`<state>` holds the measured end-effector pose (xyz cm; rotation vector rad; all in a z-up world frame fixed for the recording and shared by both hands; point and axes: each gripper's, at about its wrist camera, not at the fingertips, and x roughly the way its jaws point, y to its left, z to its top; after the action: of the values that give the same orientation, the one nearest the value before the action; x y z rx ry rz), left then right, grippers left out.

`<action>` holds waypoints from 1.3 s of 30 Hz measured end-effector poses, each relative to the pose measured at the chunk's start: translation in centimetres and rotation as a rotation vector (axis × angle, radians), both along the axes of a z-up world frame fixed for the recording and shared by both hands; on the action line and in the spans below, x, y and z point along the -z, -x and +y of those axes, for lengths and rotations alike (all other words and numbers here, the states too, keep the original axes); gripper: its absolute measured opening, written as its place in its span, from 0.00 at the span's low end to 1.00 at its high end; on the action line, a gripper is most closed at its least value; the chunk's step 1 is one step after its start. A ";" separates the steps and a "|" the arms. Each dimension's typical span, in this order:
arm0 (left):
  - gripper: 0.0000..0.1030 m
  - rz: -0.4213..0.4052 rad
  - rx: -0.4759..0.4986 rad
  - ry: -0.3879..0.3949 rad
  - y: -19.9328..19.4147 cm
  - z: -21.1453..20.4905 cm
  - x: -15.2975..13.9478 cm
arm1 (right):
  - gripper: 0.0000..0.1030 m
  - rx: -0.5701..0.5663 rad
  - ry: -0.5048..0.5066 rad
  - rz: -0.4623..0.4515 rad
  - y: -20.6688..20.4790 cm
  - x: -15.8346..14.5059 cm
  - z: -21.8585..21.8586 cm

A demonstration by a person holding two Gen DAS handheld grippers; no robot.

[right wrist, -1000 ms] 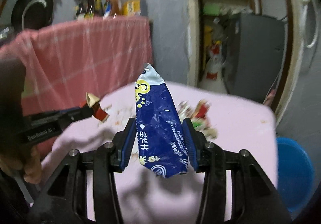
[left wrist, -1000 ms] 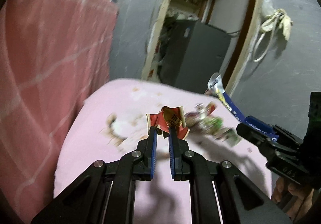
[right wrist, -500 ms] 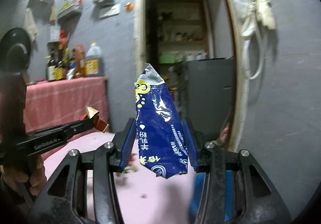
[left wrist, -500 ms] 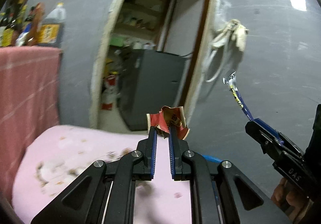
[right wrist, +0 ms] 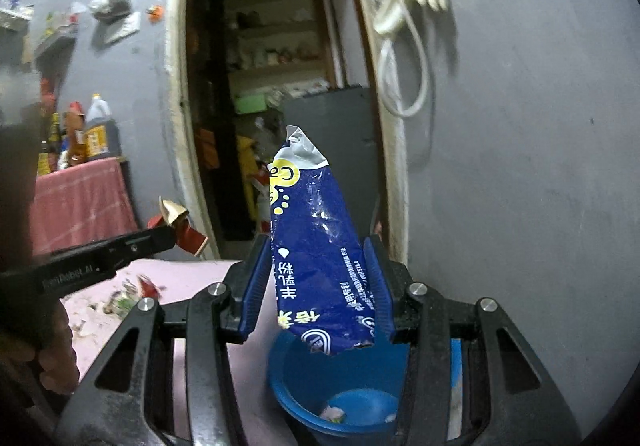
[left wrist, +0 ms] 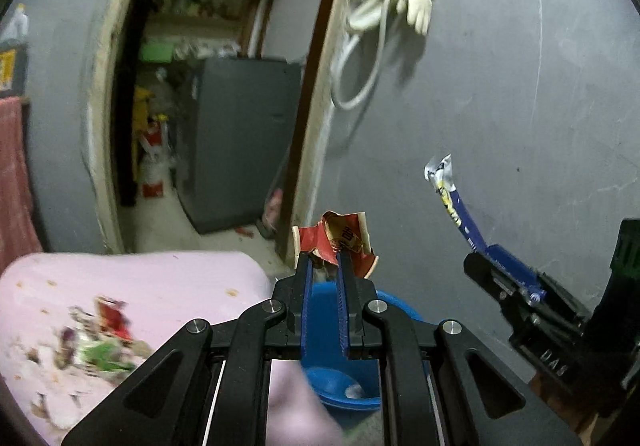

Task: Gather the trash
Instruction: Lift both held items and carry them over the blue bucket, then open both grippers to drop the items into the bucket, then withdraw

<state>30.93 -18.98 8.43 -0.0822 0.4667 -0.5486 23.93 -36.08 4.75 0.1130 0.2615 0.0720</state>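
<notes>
Red wrapper point(left wrist: 334, 240) is being pinched in nearly closed left tongs point(left wrist: 325, 266), blue packet point(right wrist: 320, 246) clamped in half-open right tongs point(right wrist: 316, 286), both above blue bin point(right wrist: 288, 378); early release risks landing outside it.

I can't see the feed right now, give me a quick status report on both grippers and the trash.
Left gripper shut on red wrapper. Right gripper shut on blue packet. Blue bin below, nothing blocking. Scraps left on pink table.

Both claws swung off pink table point(left wrist: 168, 286) to above blue bucket point(right wrist: 304, 378).
</notes>
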 end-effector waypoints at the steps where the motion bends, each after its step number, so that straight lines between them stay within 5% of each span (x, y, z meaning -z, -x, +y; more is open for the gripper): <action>1: 0.09 0.020 0.005 -0.009 -0.5 -0.6 0.4 | 0.45 0.009 -0.011 0.021 -0.3 0.6 -0.6; 11: 0.10 0.187 0.020 -0.132 -4.5 -5.5 5.3 | 0.45 0.034 -0.113 0.189 -3.2 5.7 -4.1; 22: 0.30 0.336 0.017 -0.175 -6.8 -5.6 10.2 | 0.48 0.039 -0.144 0.246 -4.6 7.6 -4.0; 29: 0.40 0.315 0.008 -0.136 -5.8 -3.8 9.5 | 0.60 0.055 -0.127 0.211 -3.9 6.3 -3.9; 39: 0.80 0.154 -0.079 0.031 -2.7 2.3 3.7 | 0.90 0.059 -0.052 0.034 -0.7 0.8 -1.2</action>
<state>33.65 -16.67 4.74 -0.1730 0.6023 -0.4742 24.64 -37.26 3.98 0.1740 0.2897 0.0185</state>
